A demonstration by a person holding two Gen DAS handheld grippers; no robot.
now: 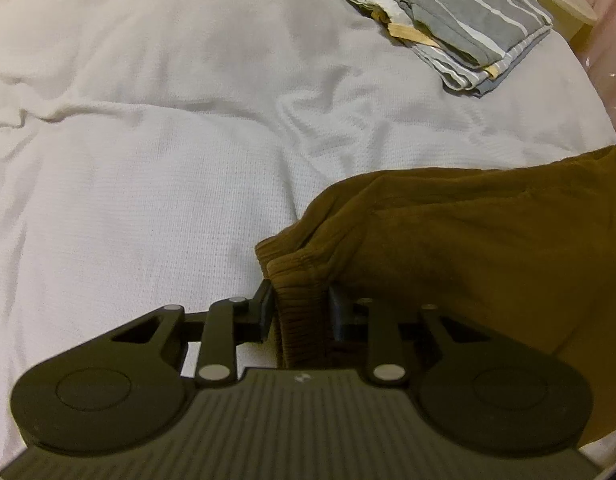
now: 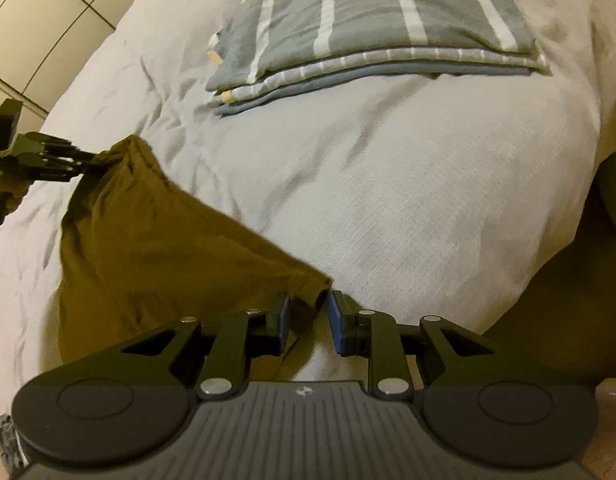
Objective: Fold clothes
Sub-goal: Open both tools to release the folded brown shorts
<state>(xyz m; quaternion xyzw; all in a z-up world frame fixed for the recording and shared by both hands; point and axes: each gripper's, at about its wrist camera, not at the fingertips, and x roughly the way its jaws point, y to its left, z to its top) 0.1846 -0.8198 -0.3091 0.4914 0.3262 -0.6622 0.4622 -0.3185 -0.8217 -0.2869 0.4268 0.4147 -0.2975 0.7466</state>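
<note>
Nearest the lens in each wrist view, a ribbed black gripper body was seen, stamped with a small pale emblem at its front edge; no readable writing could be made out on it or anywhere else. The left gripper (image 1: 300, 308) was clamped on the ribbed waistband of a brown garment (image 1: 468, 248), the band bunched between its two fingers. The right gripper (image 2: 308, 316) was closed down on another corner of the same brown garment (image 2: 156, 248), a small tuck of cloth being pinched between the blue-faced pads (image 2: 283, 320), though a gap was left beside the right pad. In the right wrist view the cloth was stretched between the two grippers, hanging slack above a white bedcover (image 2: 408, 208), with the left gripper (image 2: 88, 158) at its far corner.

A folded pile of grey striped clothes (image 1: 448, 12) was laid at the far side of the bedcover (image 1: 148, 160), well apart from the brown garment. A pale round container (image 1: 564, 0) was seen beyond the bed edge behind that pile. Pale panelled doors (image 2: 40, 12) were visible past the bed's left edge in the right wrist view, and an olive surface (image 2: 568, 300) bordered the bed on the right.

Between the garment and the pile, a broad stretch of wrinkled bedcover was left bare
</note>
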